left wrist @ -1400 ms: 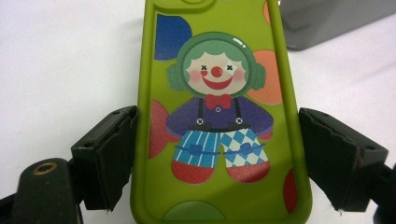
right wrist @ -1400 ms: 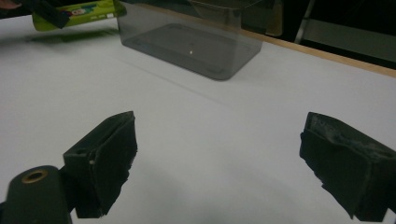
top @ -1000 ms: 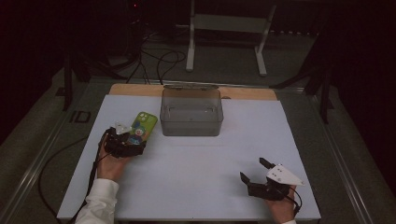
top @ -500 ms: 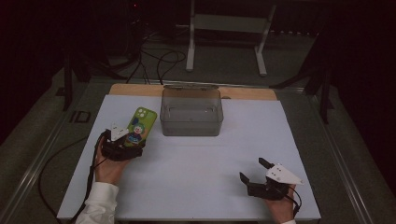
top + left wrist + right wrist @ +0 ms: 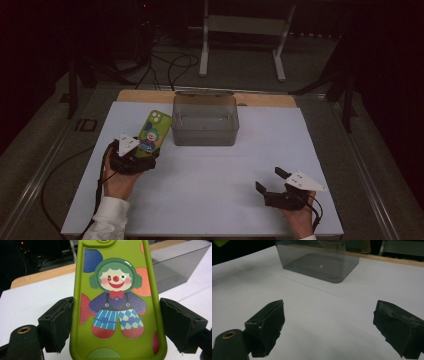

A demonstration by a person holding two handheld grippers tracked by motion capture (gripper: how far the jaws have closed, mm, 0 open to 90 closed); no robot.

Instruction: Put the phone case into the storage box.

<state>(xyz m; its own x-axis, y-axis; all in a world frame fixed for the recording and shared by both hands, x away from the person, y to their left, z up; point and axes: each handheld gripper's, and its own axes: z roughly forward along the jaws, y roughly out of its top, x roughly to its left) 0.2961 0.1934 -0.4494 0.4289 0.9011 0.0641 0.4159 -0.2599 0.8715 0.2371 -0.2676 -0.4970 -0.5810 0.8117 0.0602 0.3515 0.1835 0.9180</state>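
A green phone case [image 5: 153, 134] printed with a clown figure is held off the white mat at the left. My left gripper [image 5: 143, 152] is shut on its lower end, and in the left gripper view both pads press the sides of the phone case [image 5: 117, 302]. The case tilts up toward the clear grey box [image 5: 205, 120] at the back middle. My right gripper [image 5: 270, 181] rests near the front right edge, open, with nothing between its jaws. In the right gripper view the box [image 5: 319, 260] stands ahead with nothing visible inside it.
The white mat [image 5: 215, 170] covers the table, with a wooden strip [image 5: 260, 99] behind it. A metal stand [image 5: 242, 30] and cables [image 5: 170, 62] lie on the floor beyond. The mat between the two grippers is bare.
My left gripper has lifted the phone case and carried it a little toward the box, tilting it more upright. The right gripper has not moved.
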